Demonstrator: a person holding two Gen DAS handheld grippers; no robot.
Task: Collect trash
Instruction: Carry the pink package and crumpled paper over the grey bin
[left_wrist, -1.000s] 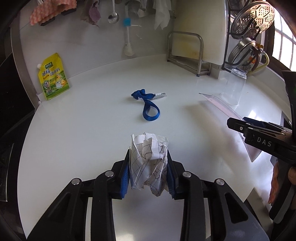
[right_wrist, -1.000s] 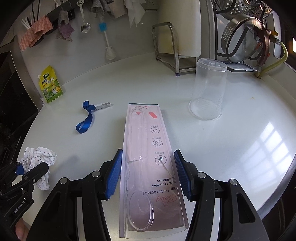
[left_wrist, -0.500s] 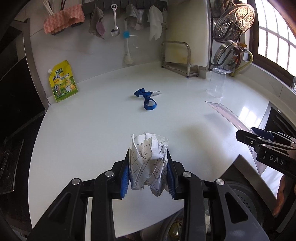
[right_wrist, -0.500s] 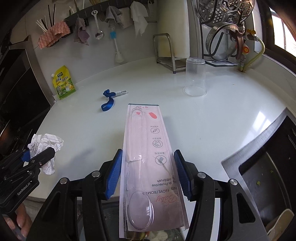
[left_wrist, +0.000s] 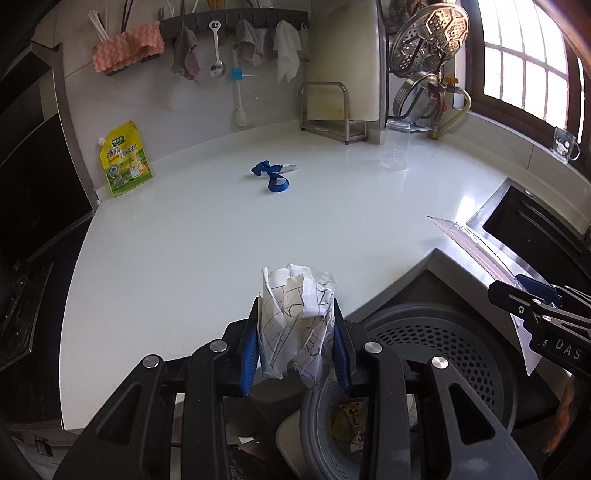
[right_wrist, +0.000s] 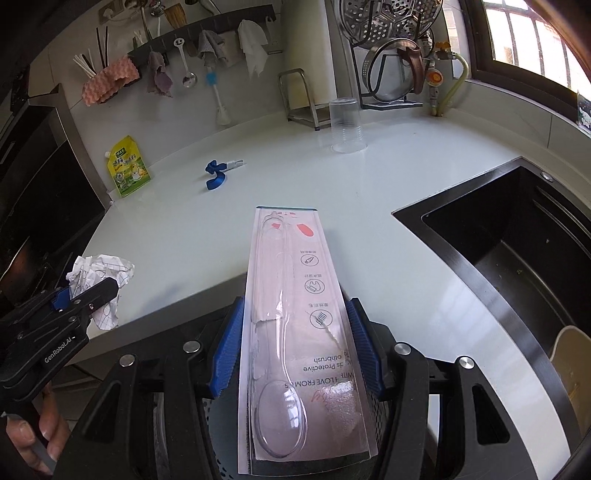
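A crumpled ball of white paper printed with dark grid lines (left_wrist: 297, 325) is pinched between the blue pads of the left claw (left_wrist: 295, 341), which is closed about a third of the way onto it. A long, flat pink-and-clear plastic toothbrush package (right_wrist: 299, 325) is clamped across its width by the right claw (right_wrist: 297, 347), set roughly half open. Both pieces are held off the white surface (left_wrist: 221, 240), past its near edge, over a grey perforated bin (left_wrist: 436, 343) that lies below and just ahead of the claws and already has a wrapper in it. Neither piece has been dropped yet. Well ahead of the claws, a blue ribbon loop with a small white tag (left_wrist: 275, 175) is left on the surface, likely the next pickup; whether the upturned clear plastic cup (left_wrist: 397, 149) and the yellow pouch (left_wrist: 123, 158) count as trash cannot be told.
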